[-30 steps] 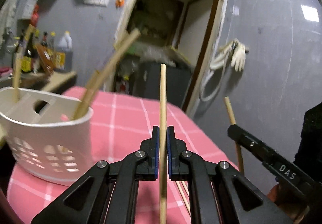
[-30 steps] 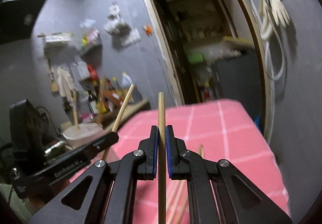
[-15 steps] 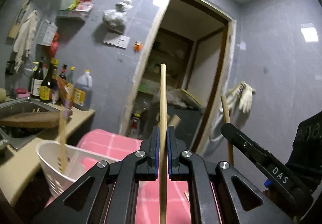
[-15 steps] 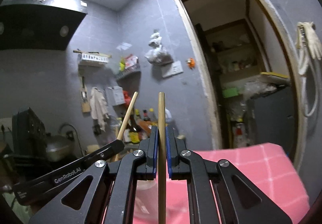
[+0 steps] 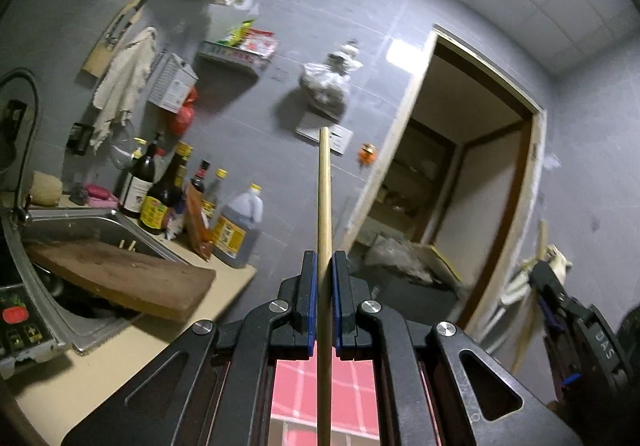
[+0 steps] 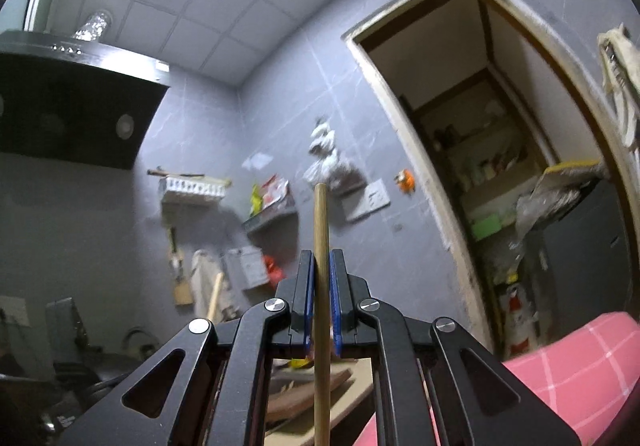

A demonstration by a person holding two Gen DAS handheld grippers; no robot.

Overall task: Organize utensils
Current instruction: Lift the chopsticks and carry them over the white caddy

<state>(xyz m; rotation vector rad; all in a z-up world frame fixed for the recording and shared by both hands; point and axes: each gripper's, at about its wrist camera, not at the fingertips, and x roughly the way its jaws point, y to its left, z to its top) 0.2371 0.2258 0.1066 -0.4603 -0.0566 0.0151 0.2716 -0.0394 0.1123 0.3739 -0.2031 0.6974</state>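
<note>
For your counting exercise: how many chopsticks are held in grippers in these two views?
2: one chopstick clamped in the left gripper, another chopstick in the right gripper. Others may be hidden.

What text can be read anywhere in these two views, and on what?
"DAS": white letters on the black right tool, seen sideways at the left wrist view's right edge.
Yellow labels on the dark sauce bottles beside the steel sink: too blurred to read.
White printed box hanging on the grey wall: print too small to read.
Right wrist view: nothing readable.
</note>
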